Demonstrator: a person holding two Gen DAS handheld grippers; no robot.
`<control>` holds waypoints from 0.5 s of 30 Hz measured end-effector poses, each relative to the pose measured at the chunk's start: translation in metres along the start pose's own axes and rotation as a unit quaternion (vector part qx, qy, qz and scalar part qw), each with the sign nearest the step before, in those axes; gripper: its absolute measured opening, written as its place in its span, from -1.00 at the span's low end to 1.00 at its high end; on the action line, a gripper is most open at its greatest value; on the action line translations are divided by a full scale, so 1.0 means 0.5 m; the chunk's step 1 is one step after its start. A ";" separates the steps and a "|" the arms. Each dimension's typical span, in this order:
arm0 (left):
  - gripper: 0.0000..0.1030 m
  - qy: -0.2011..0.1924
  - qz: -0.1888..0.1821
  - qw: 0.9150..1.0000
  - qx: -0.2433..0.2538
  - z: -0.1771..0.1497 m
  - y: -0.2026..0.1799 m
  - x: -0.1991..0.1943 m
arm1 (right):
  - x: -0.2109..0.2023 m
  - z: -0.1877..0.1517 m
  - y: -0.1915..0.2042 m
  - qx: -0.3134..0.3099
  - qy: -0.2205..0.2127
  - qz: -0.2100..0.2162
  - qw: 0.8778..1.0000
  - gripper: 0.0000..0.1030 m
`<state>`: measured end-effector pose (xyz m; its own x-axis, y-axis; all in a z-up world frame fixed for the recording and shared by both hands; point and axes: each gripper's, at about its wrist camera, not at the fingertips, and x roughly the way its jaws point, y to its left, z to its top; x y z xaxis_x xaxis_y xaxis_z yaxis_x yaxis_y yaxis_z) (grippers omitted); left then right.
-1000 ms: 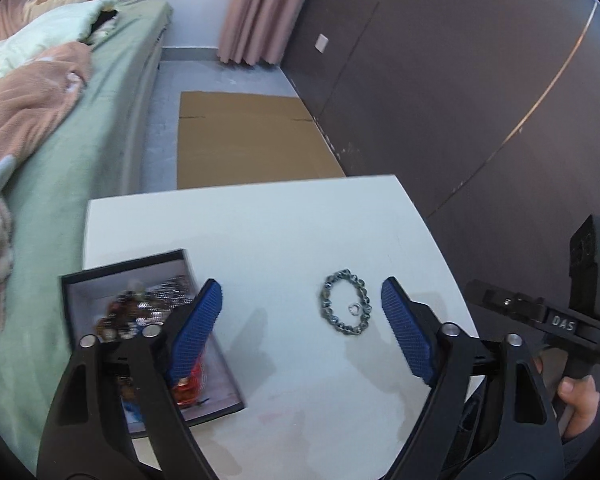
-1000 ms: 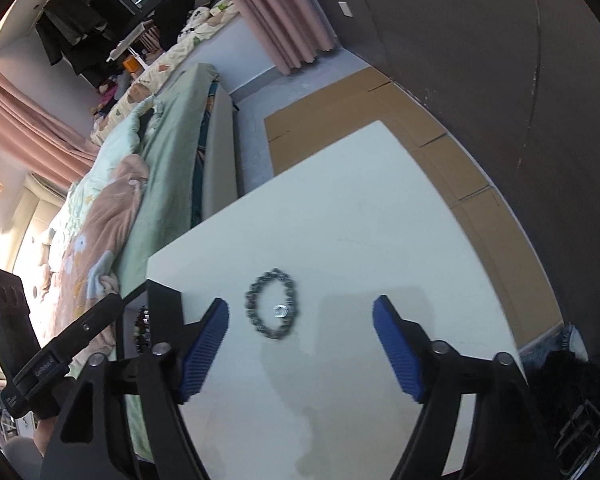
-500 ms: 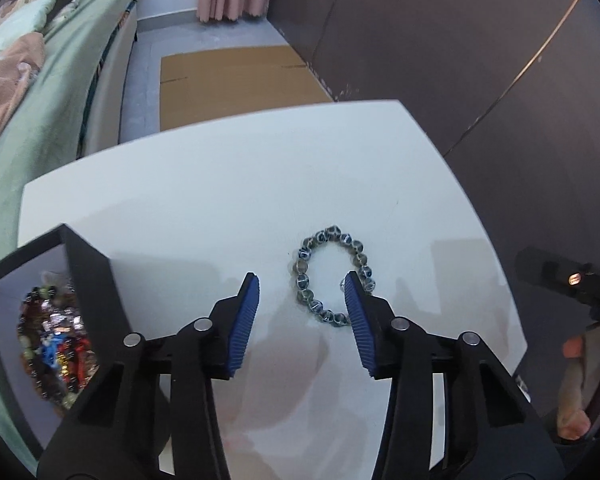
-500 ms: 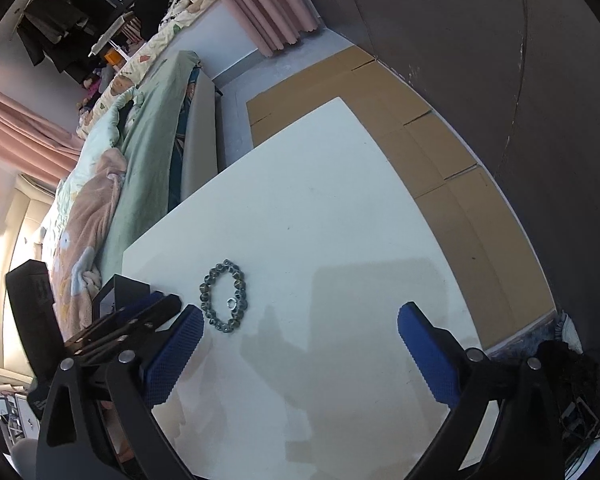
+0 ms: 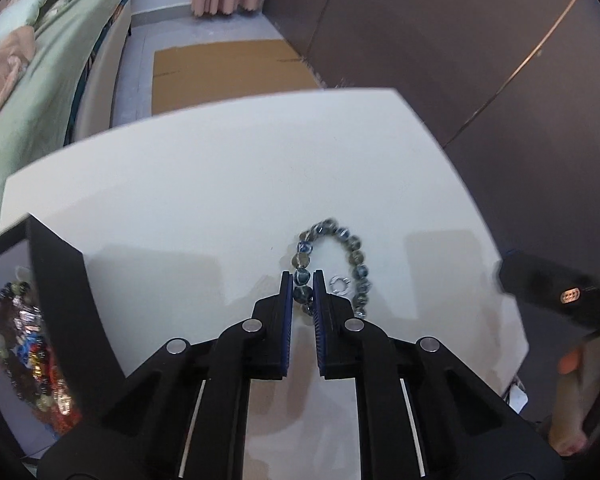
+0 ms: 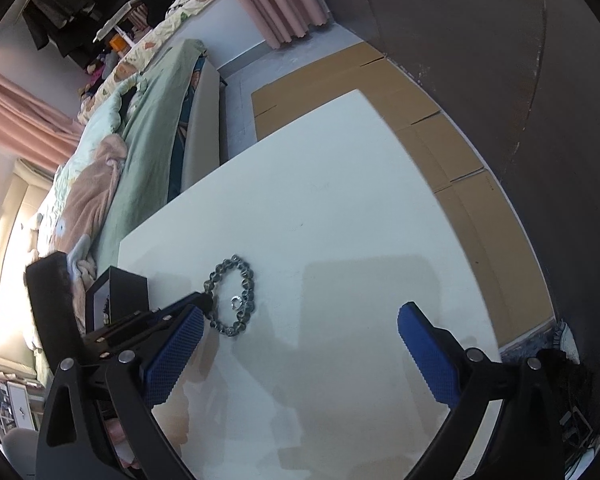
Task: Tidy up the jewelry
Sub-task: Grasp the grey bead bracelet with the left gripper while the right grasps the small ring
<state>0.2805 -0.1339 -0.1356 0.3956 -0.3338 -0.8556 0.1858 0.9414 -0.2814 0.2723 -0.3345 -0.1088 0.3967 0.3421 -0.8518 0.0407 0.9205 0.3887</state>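
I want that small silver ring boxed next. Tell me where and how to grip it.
The silver ring lies flat on the white table, inside the loop of the bead bracelet, whose left strand the left gripper is pinching. Come from straight above with the open right gripper, one pad on each side of the band, probably after the bracelet is lifted clear.

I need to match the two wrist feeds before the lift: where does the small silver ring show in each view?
Left wrist view: the small silver ring lies right of centre, inside the grey-blue beaded bracelet, just right of the left gripper.
Right wrist view: the ring is left of centre, inside the bracelet's loop.
Shared landmark: the black jewelry box on the white table.
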 end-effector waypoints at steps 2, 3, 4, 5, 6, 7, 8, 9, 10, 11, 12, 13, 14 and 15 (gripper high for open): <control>-0.80 -0.009 -0.012 1.000 -0.005 0.002 0.003 -0.017 | 0.005 0.000 0.006 0.000 0.001 0.004 1.000 0.85; -0.80 -0.014 -0.019 1.000 -0.007 0.004 0.004 -0.028 | 0.007 0.000 0.009 0.000 0.001 0.005 1.000 0.85; -0.80 -0.018 -0.028 0.999 -0.009 0.005 0.004 -0.037 | 0.010 0.000 0.013 -0.001 0.002 0.008 1.000 0.85; -0.80 -0.021 -0.035 0.999 -0.011 0.007 0.004 -0.043 | 0.012 0.000 0.016 -0.001 0.001 0.010 1.000 0.84; -0.80 -0.024 -0.040 0.999 -0.012 0.008 0.005 -0.048 | 0.015 0.000 0.020 -0.001 0.001 0.011 1.000 0.79; -0.80 -0.028 -0.047 0.998 -0.015 0.008 0.008 -0.059 | 0.019 0.000 0.021 -0.002 0.004 0.012 1.000 0.74; -0.80 -0.032 -0.054 0.998 -0.017 0.008 0.011 -0.070 | 0.024 0.000 0.025 -0.003 0.007 0.011 1.000 0.61; -0.80 -0.035 -0.056 0.998 -0.017 0.009 0.013 -0.076 | 0.028 0.000 0.028 -0.004 0.009 0.010 1.000 0.46; -0.80 -0.040 -0.058 0.997 -0.017 0.008 0.015 -0.088 | 0.035 -0.001 0.033 -0.007 0.013 0.006 1.000 0.41; -0.80 -0.043 -0.059 0.997 -0.018 0.011 0.019 -0.091 | 0.041 -0.001 0.039 -0.010 0.017 0.006 1.000 0.35; -0.80 -0.046 -0.060 0.997 -0.020 0.011 0.024 -0.100 | 0.044 -0.003 0.043 -0.012 0.019 0.005 1.000 0.29; -0.80 -0.050 -0.060 0.997 -0.022 0.011 0.029 -0.109 | 0.050 -0.004 0.050 -0.016 0.021 0.005 1.000 0.26; -0.80 -0.053 -0.059 0.997 -0.024 0.011 0.035 -0.116 | 0.053 -0.005 0.056 -0.020 0.023 0.005 1.000 0.18; -0.80 -0.057 -0.059 0.996 -0.026 0.011 0.040 -0.124 | 0.057 -0.006 0.063 -0.024 0.025 0.005 0.999 0.12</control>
<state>0.2647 -0.0945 -0.0857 0.4739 -0.4421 -0.7615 0.1908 0.8958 -0.4014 0.2819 -0.2952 -0.1218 0.3505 0.3594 -0.8649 -0.0069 0.9244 0.3813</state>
